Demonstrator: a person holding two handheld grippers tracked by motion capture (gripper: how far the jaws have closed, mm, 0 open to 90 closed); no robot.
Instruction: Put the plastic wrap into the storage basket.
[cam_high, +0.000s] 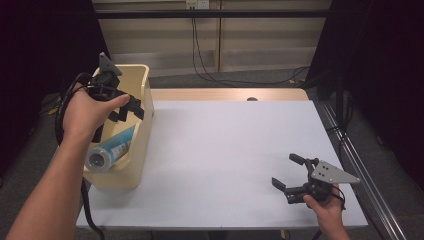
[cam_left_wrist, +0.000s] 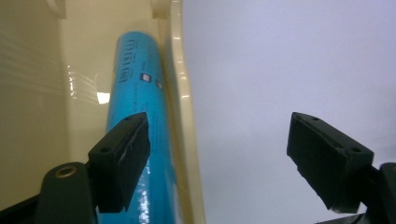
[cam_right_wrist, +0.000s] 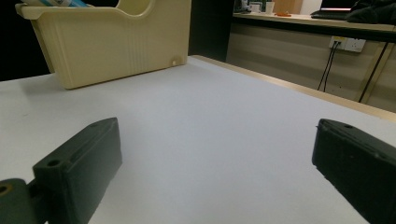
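Blue roll (cam_high: 111, 149) lying inside cream bin (cam_high: 142, 125), left gripper (cam_high: 131, 111) above

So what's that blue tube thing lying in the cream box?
The blue roll is a long cylinder with a glossy turquoise wrapper bearing small printed labels and a pale, silvery round end facing the person. It lies lengthwise inside the cream bin, tilted, resting along the bin's table-side wall. The left gripper hangs above it with jaws apart, not touching it.
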